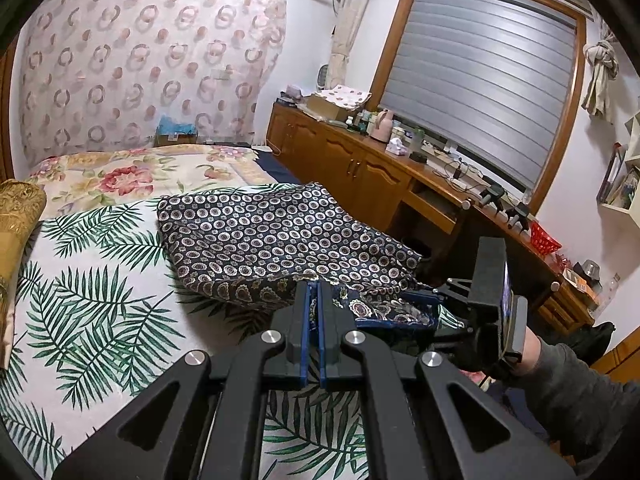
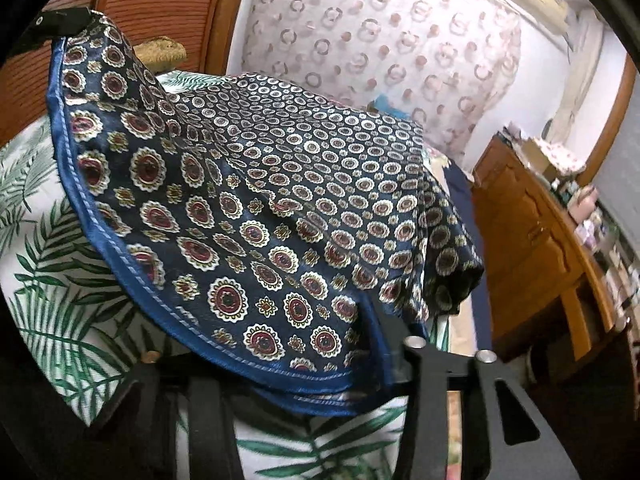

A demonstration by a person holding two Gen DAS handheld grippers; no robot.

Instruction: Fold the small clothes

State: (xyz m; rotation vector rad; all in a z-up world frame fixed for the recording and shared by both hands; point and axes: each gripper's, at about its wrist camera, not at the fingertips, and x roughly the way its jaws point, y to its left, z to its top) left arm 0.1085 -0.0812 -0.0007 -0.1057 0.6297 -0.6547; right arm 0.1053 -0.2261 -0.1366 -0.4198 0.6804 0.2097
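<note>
Left gripper (image 1: 315,286) pressed together on the near edge of the dark blue patterned cloth (image 1: 276,236), the two blue pads pinching the hem. Right gripper (image 1: 430,302) just beside it on the right, gripping the same blue edge, held by a hand in a grey sleeve (image 1: 576,376).

Seen from the right wrist, right gripper (image 2: 360,364) covered by the cloth (image 2: 256,208), so cannot tell how the jaws stand from there. Blue stitched border hanging over the fingers. One corner lifted high at the upper left, caught by the black tip of the left gripper (image 2: 64,22).

Rest of the cloth lying on the bed (image 1: 88,264), on the white sheet with green palm leaves. Flower quilt (image 1: 132,176) further back. Gold pillow (image 1: 18,208) at the left. Wooden cabinet (image 1: 360,160) along the right, under the window blind (image 1: 476,92).
</note>
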